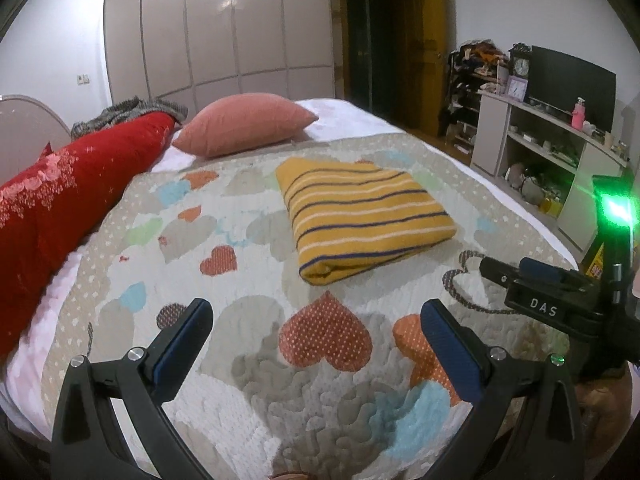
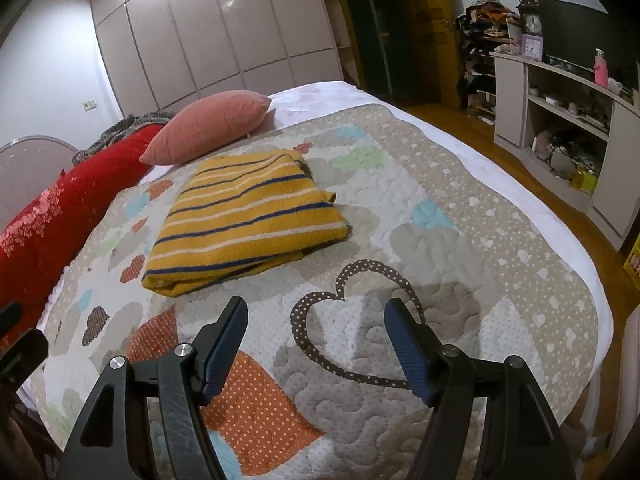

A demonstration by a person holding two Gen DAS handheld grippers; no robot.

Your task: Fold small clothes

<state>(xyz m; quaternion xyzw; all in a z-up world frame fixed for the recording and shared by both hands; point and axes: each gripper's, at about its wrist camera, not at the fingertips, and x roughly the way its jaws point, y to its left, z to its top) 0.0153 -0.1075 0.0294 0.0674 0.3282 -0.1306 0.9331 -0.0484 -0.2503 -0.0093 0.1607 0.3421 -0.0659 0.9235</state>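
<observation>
Both grippers, left gripper [image 1: 316,316] and right gripper [image 2: 316,316], gape wide, holding nothing, above the quilt [image 2: 460,216]. Folded striped garment [image 1: 360,216] lies flat mid-quilt; shelf unit [image 2: 568,120] holds clutter.

Folded mustard-yellow knit garment with navy and cream stripes [image 1: 366,216] [image 2: 244,220]: soft cloth, matt, slightly fuzzy nap showing. Quilted patchwork bedspread with heart appliqués [image 1: 248,248] [image 2: 460,240]: cotton-like cloth, matt, stitching giving a puckered, bumpy surface. Plump pink pillow [image 1: 246,124] [image 2: 212,124]: smooth matt fabric. Red floral-print comforter [image 1: 60,200] [image 2: 44,216]: smooth cloth, looking faintly sheeny. Left tool [image 1: 316,350] and right tool [image 2: 316,352]: black matt plastic arms, blue ribbed rubbery pads [image 1: 452,350] [image 2: 408,354], bright polished metal screw heads. Beige wardrobe doors [image 1: 224,28] [image 2: 208,32]: glossy, reflecting a ceiling light. Orange-brown wooden floor [image 2: 520,172]: smooth and shining slightly.
</observation>
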